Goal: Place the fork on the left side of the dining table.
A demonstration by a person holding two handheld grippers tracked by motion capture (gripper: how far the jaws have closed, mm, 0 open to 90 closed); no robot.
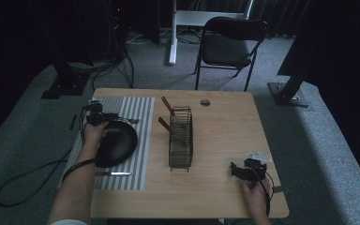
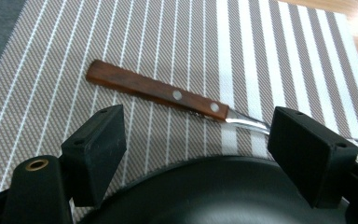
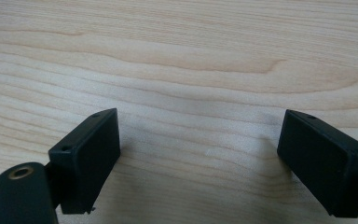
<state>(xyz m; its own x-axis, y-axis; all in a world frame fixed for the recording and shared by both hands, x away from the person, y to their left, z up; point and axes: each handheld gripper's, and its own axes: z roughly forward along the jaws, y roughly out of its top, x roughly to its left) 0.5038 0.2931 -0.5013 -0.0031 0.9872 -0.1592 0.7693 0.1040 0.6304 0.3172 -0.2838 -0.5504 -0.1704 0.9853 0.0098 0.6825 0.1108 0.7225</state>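
A black plate lies on a striped placemat at the table's left. My left gripper is at the plate's far left rim. In the left gripper view my left gripper is open, its jaws wide apart above the plate's dark rim and not pressing on it. Just beyond, a wooden-handled utensil lies flat on the placemat; the right jaw hides its metal end. My right gripper rests near the table's front right, and my right gripper is open over bare wood.
A black wire rack stands mid-table with two wooden-handled utensils sticking out of its far end. A knife lies on the mat's near edge. A folding chair stands beyond the table.
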